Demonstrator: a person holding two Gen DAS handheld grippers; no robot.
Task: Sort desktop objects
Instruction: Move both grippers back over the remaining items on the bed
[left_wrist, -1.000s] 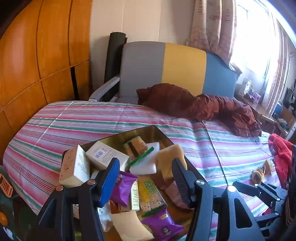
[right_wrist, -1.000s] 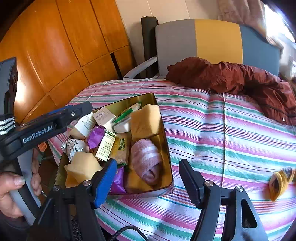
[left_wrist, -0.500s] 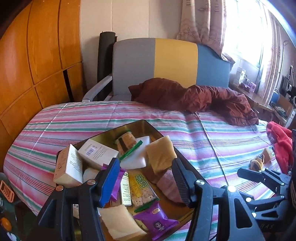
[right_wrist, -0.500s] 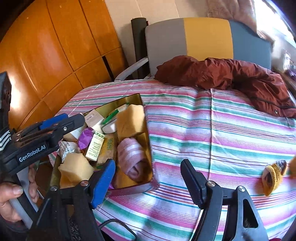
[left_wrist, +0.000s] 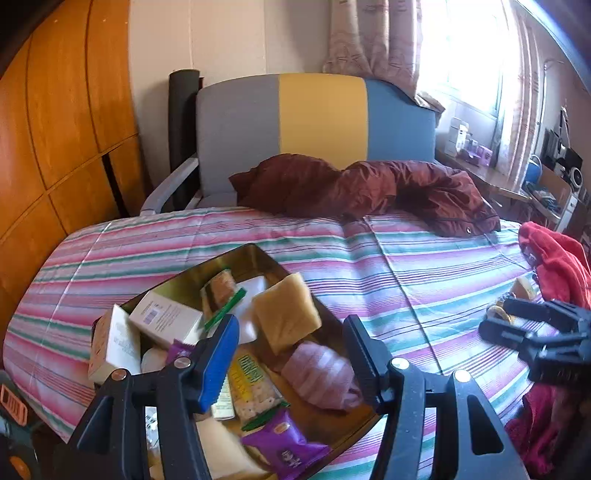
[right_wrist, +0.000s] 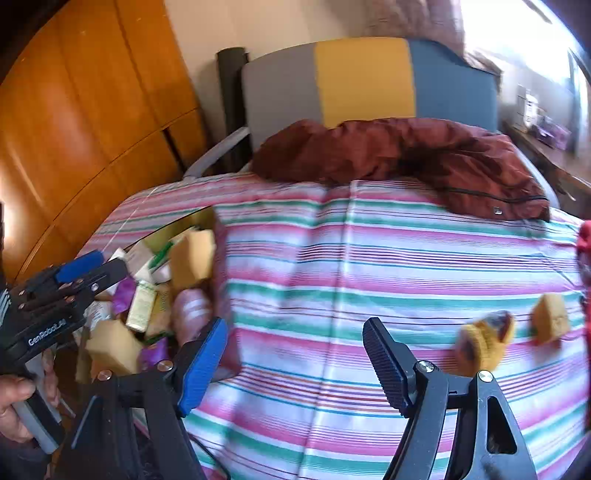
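Left wrist view: left gripper (left_wrist: 291, 360), jaws spread and empty, hung over gold tin (left_wrist: 255, 254); we counted two sponges, two purple packets, two boxes.

Right wrist view: right gripper (right_wrist: 295, 354), jaws opening, empty. Knitted piece (right_wrist: 484, 345) and sponge (right_wrist: 550, 319) lay at two o'clock; we judged a low, wide approach best.

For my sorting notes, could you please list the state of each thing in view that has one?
gold tin: open, filled with items
left gripper: open, empty
right gripper: opening, empty
maroon jacket: crumpled
yellow sponge: tilted
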